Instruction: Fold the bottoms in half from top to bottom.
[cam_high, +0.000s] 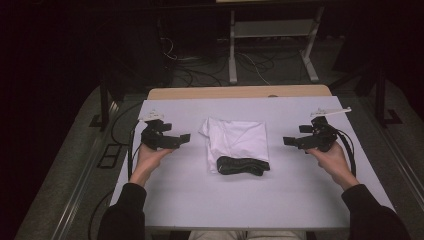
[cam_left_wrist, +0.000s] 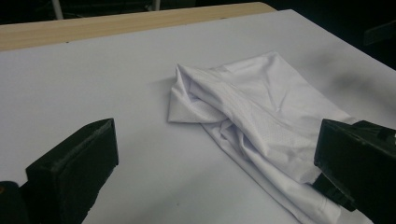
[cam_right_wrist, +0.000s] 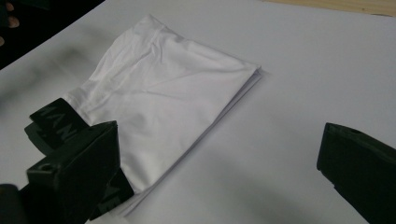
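Currently, the left tool sits left of the folded white garment, well apart from it, jaws spread and empty. The garment lies at the centre of the counter, a black waistband along its near edge. The right tool sits right of the garment, jaws likewise spread and empty.

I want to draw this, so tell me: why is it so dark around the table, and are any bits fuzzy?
High view: light falls on the pale table, the floor beyond stays nearly black, and the white garment looks washed out. Left gripper view: the garment is sharp, while the left claw is a soft dark shape with a smudgy grey shadow at far right. Right gripper view: the right claw is blurred too.
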